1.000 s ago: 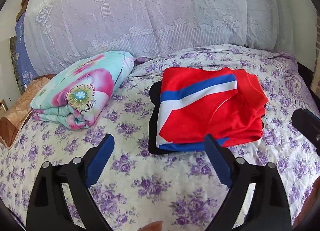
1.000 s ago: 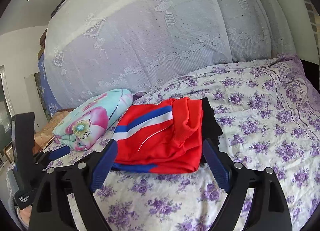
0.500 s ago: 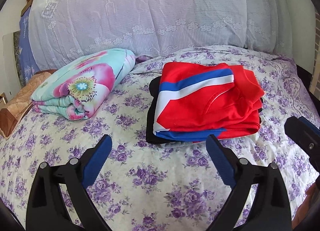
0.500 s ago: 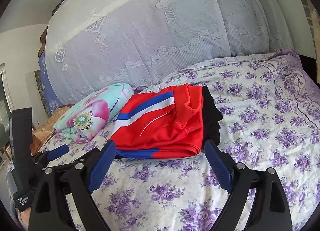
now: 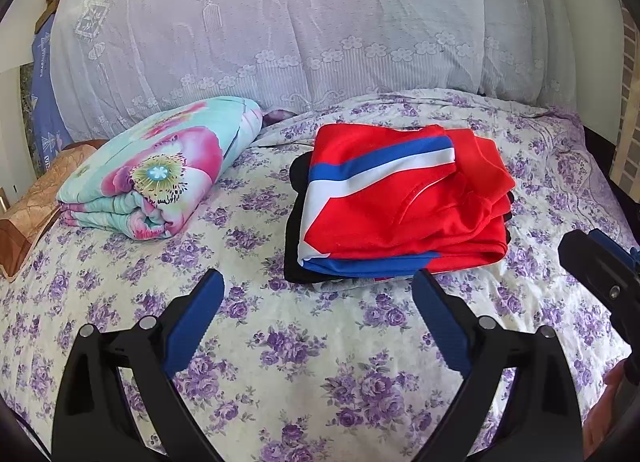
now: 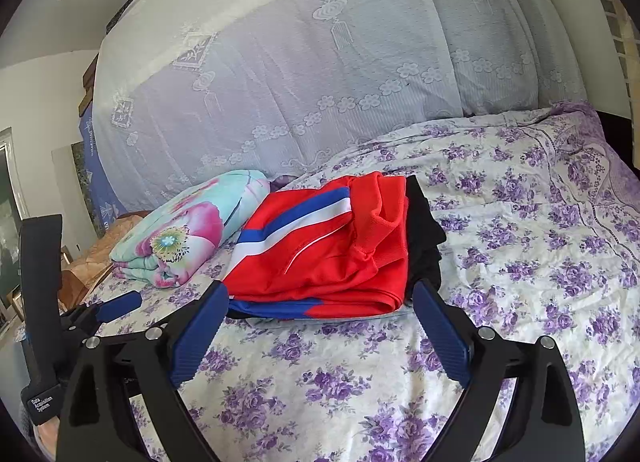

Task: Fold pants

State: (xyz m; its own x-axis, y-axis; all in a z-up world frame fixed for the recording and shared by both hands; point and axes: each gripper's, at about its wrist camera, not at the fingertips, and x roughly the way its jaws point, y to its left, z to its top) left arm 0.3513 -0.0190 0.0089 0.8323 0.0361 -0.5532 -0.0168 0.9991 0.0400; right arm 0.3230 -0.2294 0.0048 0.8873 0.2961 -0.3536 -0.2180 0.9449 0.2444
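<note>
Red pants [image 5: 404, 202] with a blue and white stripe lie folded on a black folded garment [image 5: 294, 246] on the bed. They also show in the right wrist view [image 6: 324, 250], with the black garment [image 6: 424, 238] at their right. My left gripper [image 5: 318, 302] is open and empty, just short of the stack's near edge. My right gripper [image 6: 320, 310] is open and empty, its fingertips level with the stack's near edge. Each gripper shows in the other's view, the right one [image 5: 600, 274] at the right edge, the left one [image 6: 116, 306] at the lower left.
A folded floral quilt [image 5: 160, 170] lies to the left of the stack. A brown pillow [image 5: 32, 206] is at the far left. A lace-covered bedding pile [image 5: 304, 22] rises behind. The purple-flowered sheet [image 5: 304, 362] covers the bed.
Both grippers have drawn back a little from the folded stack and risen slightly. The stack has not moved. Both stay open.
</note>
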